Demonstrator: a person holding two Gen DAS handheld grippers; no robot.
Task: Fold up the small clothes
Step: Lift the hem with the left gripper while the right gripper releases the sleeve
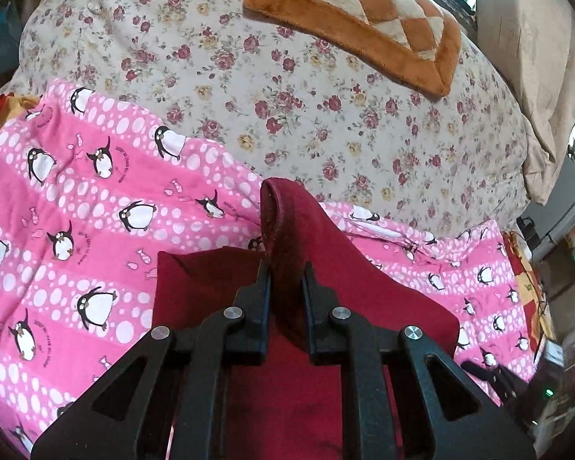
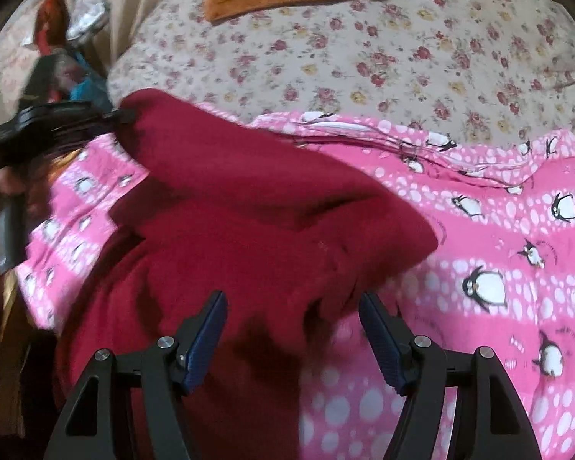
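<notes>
A dark red garment (image 1: 364, 287) lies on a pink penguin-print blanket (image 1: 76, 230). My left gripper (image 1: 286, 268) is shut on a stitched edge of the garment, and the fold of cloth stands up between its fingers. In the right wrist view the same garment (image 2: 249, 211) is pulled up at its far left corner, where the left gripper (image 2: 122, 117) holds it. A hand (image 2: 0, 199) grips that tool's handle. My right gripper (image 2: 293, 297) hovers open over the garment's near part. Its blue pads (image 2: 207, 337) touch no cloth.
The blanket (image 2: 498, 249) covers the near half of a bed with a floral sheet (image 1: 287, 96). An orange and cream checkered mat (image 1: 364, 11) lies at the far side. Clutter and bags (image 2: 69, 30) sit beyond the bed's left edge. Beige curtains (image 1: 536, 76) hang at the right.
</notes>
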